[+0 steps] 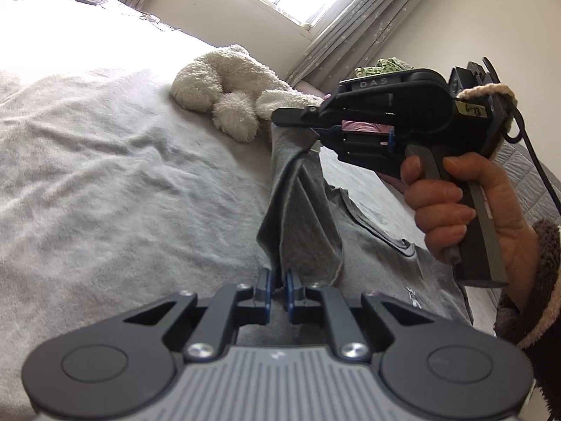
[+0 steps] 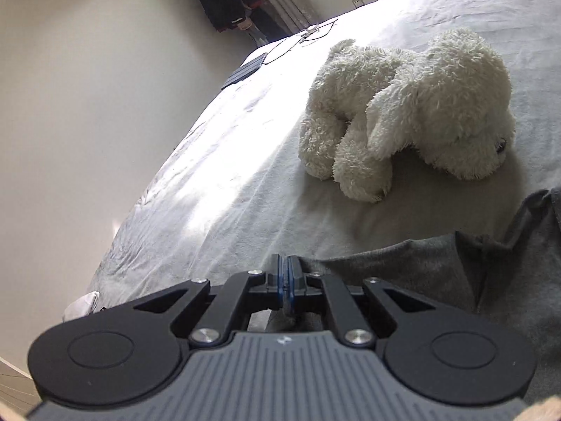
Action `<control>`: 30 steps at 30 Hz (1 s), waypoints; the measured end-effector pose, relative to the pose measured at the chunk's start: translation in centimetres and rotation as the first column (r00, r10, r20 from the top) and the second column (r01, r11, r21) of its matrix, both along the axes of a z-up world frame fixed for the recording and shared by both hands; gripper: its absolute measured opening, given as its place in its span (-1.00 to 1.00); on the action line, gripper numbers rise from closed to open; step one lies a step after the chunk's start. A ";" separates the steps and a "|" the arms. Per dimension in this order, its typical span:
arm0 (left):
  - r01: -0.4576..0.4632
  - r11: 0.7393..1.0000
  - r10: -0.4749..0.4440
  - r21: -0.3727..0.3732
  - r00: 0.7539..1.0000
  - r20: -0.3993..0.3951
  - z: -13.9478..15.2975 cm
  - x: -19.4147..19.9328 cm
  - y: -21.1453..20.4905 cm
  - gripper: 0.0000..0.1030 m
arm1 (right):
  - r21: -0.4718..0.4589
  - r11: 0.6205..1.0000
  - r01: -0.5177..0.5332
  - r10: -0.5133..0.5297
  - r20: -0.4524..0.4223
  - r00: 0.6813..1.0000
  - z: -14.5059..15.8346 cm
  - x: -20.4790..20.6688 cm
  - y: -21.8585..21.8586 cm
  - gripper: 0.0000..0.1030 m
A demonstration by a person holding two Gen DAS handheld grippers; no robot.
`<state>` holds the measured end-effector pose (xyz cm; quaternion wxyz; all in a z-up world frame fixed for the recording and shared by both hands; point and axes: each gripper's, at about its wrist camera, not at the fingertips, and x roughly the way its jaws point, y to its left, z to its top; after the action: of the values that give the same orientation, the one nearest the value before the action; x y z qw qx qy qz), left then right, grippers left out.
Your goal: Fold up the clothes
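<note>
Both grippers, left (image 1: 277, 282) and right (image 2: 286, 277), pinch grey shirt (image 1: 301, 217) aloft

The left tongs (image 1: 277, 289) pinch a fold of the grey shirt (image 1: 368, 242). The right tongs (image 1: 291, 121), held by a hand (image 1: 459, 207) in a fuzzy brown sleeve (image 1: 536, 301), pinch the shirt higher up, so the cloth hangs between them. A white fluffy toy (image 1: 231, 91) lies on the bed (image 1: 105, 175).
</note>
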<state>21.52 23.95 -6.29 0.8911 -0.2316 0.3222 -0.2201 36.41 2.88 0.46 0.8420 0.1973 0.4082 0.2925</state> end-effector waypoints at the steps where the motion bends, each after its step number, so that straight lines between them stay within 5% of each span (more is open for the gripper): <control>1: -0.002 1.000 0.002 0.004 1.000 -0.001 0.0 0.0 0.0 -0.85 | -0.007 1.000 -0.003 0.003 -0.003 1.000 -0.6 0.5 0.6 -0.87; 9: -0.013 0.997 0.015 0.071 0.999 -0.038 -0.5 0.1 -0.1 -0.84 | -0.096 0.995 -0.026 0.024 -0.025 0.999 -4.9 3.4 4.6 -0.88; 14: -0.065 0.994 0.069 0.089 0.997 -0.045 -0.5 0.1 0.2 -0.69 | -0.115 0.992 -0.051 0.050 -0.005 0.999 -5.1 2.9 4.9 -0.78; 15: -0.079 0.993 0.083 0.085 0.996 -0.042 -0.5 0.0 0.4 -0.65 | -0.119 0.992 -0.052 0.053 0.010 0.999 -4.7 2.7 4.2 -0.72; 18: -0.109 0.992 0.111 0.059 0.993 -0.031 -0.4 0.1 0.7 -0.37 | -0.134 0.990 -0.054 0.062 0.060 0.996 -3.6 1.8 2.3 -0.03; 23: -0.155 0.987 0.156 0.038 0.988 -0.013 -0.6 0.4 0.5 -0.17 | -0.148 0.984 0.097 -0.075 0.152 0.986 -2.9 0.4 -4.8 -0.02; 30: -0.233 0.972 0.232 0.030 0.972 0.044 -1.3 1.0 0.2 -0.16 | -0.115 0.934 0.339 -0.303 0.248 0.920 -4.2 0.5 -14.9 -0.02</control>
<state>22.49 24.17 -7.63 0.9209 -0.2478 0.2788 -0.1131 36.89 -12.02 -3.70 0.9322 0.1609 0.2933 0.1379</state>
